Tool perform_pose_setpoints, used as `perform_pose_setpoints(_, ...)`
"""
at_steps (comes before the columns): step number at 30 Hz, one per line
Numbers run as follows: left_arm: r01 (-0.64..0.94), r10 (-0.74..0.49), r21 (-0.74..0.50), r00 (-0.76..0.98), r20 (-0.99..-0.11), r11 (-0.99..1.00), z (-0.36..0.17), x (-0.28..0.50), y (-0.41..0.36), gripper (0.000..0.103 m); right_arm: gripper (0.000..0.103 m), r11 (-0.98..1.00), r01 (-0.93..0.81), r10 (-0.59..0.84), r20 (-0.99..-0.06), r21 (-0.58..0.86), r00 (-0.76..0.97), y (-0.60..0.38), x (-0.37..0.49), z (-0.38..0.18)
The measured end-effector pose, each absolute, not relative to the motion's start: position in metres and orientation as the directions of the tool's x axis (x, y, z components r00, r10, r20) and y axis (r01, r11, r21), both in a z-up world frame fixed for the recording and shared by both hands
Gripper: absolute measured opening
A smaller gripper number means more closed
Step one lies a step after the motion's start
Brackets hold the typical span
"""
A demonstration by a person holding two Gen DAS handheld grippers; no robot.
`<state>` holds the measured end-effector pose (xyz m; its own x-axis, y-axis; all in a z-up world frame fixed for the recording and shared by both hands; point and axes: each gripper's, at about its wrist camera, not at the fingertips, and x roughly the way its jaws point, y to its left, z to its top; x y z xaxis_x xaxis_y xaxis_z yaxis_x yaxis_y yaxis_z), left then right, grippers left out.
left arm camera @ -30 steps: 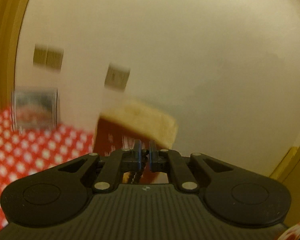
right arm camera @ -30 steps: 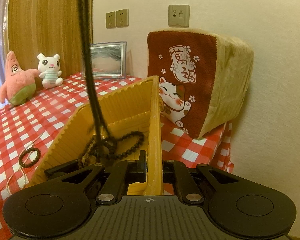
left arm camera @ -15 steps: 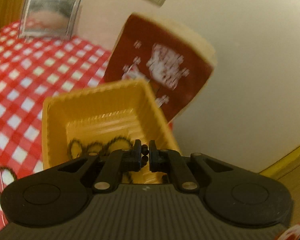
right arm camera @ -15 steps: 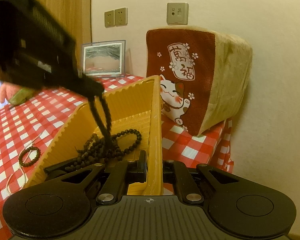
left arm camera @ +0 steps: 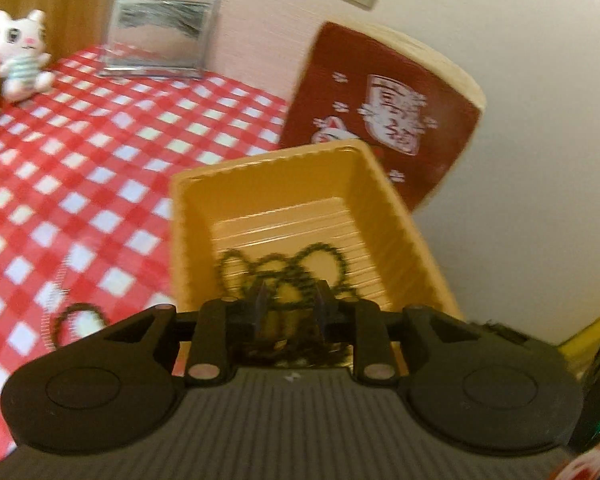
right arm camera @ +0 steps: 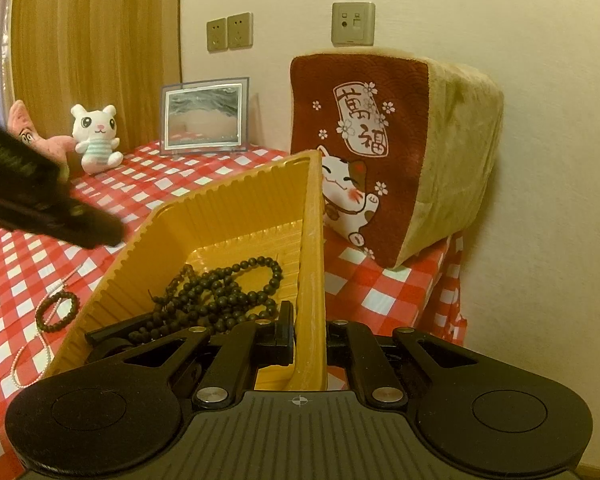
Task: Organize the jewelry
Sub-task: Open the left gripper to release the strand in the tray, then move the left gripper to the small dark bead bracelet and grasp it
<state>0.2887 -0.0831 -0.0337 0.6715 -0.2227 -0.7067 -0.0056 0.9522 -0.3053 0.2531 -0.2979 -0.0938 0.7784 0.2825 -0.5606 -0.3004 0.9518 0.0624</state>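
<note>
The right hand-held gripper (right arm camera: 306, 344) is clamped on the side wall of the yellow tray (right arm camera: 220, 216), tilting it up off the checked desk (right arm camera: 380, 300). A long dark bead necklace (right arm camera: 228, 292) lies heaped inside. The left hand-held gripper (left arm camera: 290, 304) hovers above it, fingers parted and empty. A small bead bracelet (right arm camera: 58, 312) rests on the desk just left of the tray.

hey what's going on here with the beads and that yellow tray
A person is sorting jewelry with two handheld tools. The right tool is shut on the side wall of the yellow ribbed plastic tray, steadying it. The left tool is open above the tray, empty. The long dark beaded necklace lies piled inside. A small dark bead bracelet and a thin pale chain lie on the red checked tablecloth.
</note>
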Motion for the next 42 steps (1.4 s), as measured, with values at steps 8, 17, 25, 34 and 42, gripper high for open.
perform_pose_setpoints(8, -0.117, -0.058, -0.194, 0.698, -0.713, 0.974, -0.033, 0.249, -0.046, 0.024, 0.007, 0.952, -0.301, 0.281, -0.560, 0.059, 0.779, -0.297, 0.253, -0.094)
perform_pose_setpoints(17, -0.238, 0.054, -0.145, 0.669, -0.741, 0.960, -0.050, 0.213, -0.011, 0.024, 0.007, 0.952, -0.301, 0.279, -0.561, 0.055, 0.779, -0.297, 0.253, -0.093)
perform_pose_setpoints(25, -0.293, 0.088, -0.134, 0.636, -0.767, 0.947, -0.070, 0.187, 0.002, 0.024, 0.007, 0.955, -0.295, 0.266, -0.564, 0.041, 0.782, -0.296, 0.248, -0.094)
perform_pose_setpoints(34, -0.285, 0.096, -0.113, 0.627, -0.773, 0.952, -0.086, 0.176, 0.000, 0.024, 0.007, 0.955, -0.297, 0.256, -0.569, 0.021, 0.782, -0.295, 0.240, -0.094)
perform_pose_setpoints(42, -0.239, 0.092, -0.090, 0.654, -0.751, 0.967, -0.095, 0.183, -0.002, 0.024, 0.007, 0.955, -0.297, 0.253, -0.574, 0.018, 0.779, -0.294, 0.240, -0.094)
